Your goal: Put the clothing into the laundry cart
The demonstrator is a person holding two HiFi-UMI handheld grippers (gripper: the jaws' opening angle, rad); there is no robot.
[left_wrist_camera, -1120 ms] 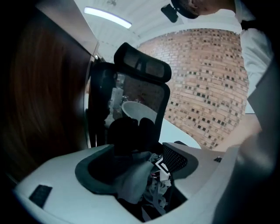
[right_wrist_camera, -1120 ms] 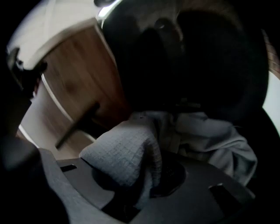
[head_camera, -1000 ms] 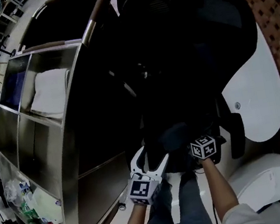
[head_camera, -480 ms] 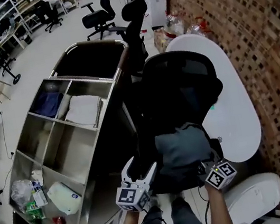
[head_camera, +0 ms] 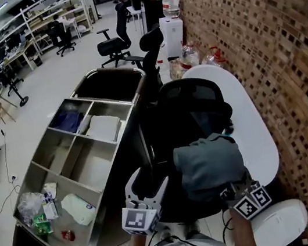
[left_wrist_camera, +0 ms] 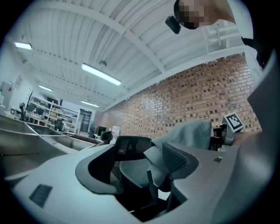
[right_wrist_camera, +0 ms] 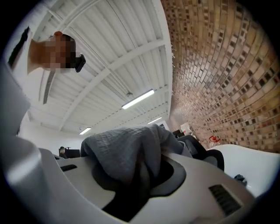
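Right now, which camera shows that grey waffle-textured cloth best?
The head view: it shows the whole grey waffle-textured cloth, bunched up. The right gripper view shows only a fold pinched in the right tongs; the left gripper view, one side past the open left tongs.

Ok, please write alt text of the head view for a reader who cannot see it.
Seen from above, the right hand-held gripper holds a bunched grey garment over a black office chair, and the left hand-held gripper is open beside it. A steel laundry cart with compartments stands at the left, a white table at the right.
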